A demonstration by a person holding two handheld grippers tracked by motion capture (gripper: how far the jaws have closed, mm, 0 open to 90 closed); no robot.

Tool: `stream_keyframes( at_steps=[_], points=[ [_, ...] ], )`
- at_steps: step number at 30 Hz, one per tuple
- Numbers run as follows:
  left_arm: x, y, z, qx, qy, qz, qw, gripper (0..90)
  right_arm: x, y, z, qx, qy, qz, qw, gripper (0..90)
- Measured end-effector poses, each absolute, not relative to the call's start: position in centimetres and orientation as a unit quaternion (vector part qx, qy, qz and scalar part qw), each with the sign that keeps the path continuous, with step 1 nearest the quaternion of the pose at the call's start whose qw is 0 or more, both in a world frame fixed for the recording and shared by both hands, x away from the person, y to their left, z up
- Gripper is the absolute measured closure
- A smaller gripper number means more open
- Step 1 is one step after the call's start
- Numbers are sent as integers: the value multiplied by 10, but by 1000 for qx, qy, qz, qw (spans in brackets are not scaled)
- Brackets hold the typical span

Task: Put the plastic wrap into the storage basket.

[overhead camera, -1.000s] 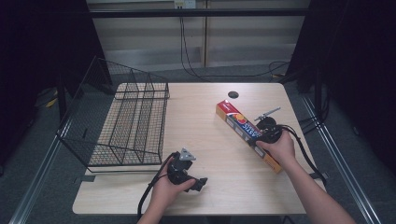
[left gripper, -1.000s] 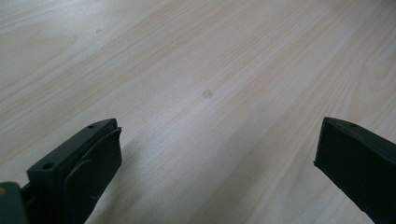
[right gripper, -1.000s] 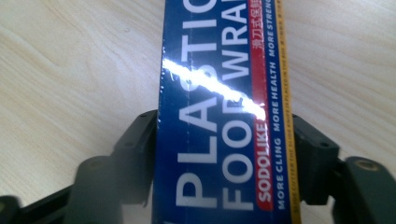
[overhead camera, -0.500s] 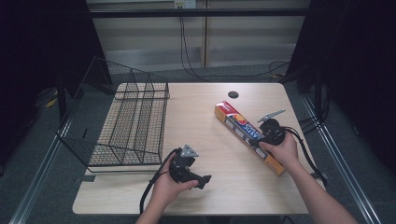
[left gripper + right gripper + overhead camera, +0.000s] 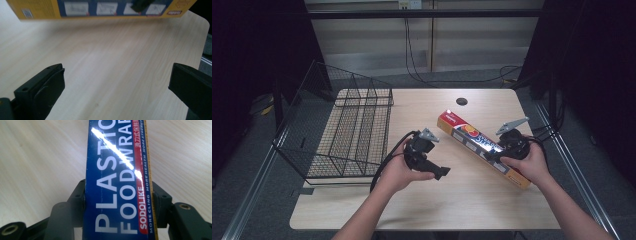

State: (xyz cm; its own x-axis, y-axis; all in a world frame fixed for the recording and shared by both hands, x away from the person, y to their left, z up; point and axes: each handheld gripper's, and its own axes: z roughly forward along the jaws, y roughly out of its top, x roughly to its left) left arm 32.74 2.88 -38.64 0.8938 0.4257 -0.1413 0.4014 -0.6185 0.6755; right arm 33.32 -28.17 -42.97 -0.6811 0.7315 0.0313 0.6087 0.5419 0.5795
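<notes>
A long box of plastic food wrap [image 5: 472,140], blue, yellow and red, lies slantwise on the right half of the table. My right gripper [image 5: 493,156] is shut on it near its middle. In the right gripper view the blue face of the box [image 5: 117,170] runs up between the two jaws, and my right gripper [image 5: 118,198] presses on both long sides. My left gripper [image 5: 437,170] hovers at mid-table, left of the box, and points toward it. Its jaws stand wide open in the left gripper view, where the gripper [image 5: 117,85] holds nothing and the box [image 5: 100,7] lies beyond.
A black wire basket [image 5: 347,135] stands on the left part of the wooden table [image 5: 462,210], with one side overhanging the edge. A round cable hole [image 5: 462,101] is at the back. Cables trail on the floor behind.
My left gripper has moved away from the front edge and rightward, toward the box. The right gripper stays shut on the box, which has barely shifted.
</notes>
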Motion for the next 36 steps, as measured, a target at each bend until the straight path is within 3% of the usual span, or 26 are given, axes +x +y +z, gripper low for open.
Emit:
stream_keyframes(
  at_steps=[5, 18, 36],
  points=[
    [341, 16, -369, 919, 178, 14, 352, 0, 327, -279, -424, 360, 883, 285, 95, 443],
    [371, -12, -343, 932, 139, 15, 334, 31, 317, -262, -405, 289, 909, 292, 69, 441],
    [382, -41, -352, 954, 68, -17, 290, 115, 313, -255, -394, 219, 929, 295, 45, 440]
  ],
)
